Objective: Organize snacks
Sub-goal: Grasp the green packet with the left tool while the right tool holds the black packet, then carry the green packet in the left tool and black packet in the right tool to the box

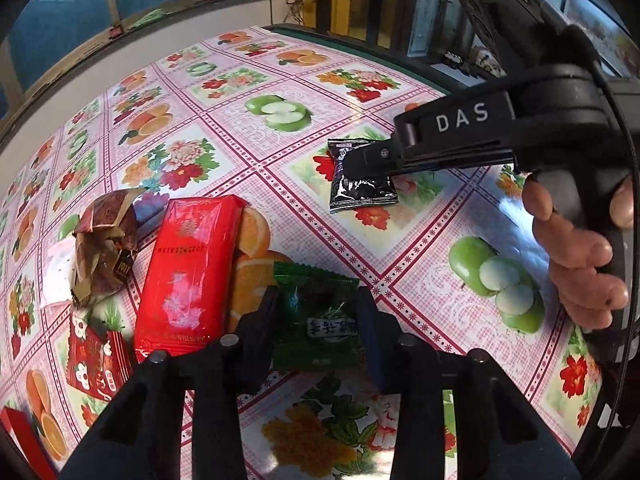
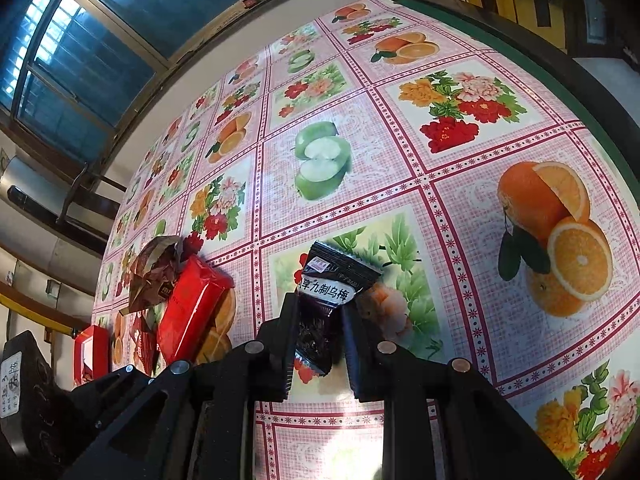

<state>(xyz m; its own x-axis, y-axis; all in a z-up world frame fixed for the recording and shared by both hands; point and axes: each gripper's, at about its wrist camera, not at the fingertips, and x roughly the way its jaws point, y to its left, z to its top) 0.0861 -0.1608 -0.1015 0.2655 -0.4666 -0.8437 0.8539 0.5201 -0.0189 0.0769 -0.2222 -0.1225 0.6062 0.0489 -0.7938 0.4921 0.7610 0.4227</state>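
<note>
My left hand-held gripper [image 1: 318, 320] is pinched on a green snack packet [image 1: 316, 316] lying on the desk [image 1: 420, 240], just right of the long red packet [image 1: 188, 276]. My right hand-held gripper [image 2: 320, 332] is nearly closed, its fingers clamped on a black plum packet [image 2: 328, 296] further along the fruit-print cloth. A crumpled brown wrapper [image 1: 106, 248] and a small red packet [image 1: 98, 364] sit left of the red one
</note>
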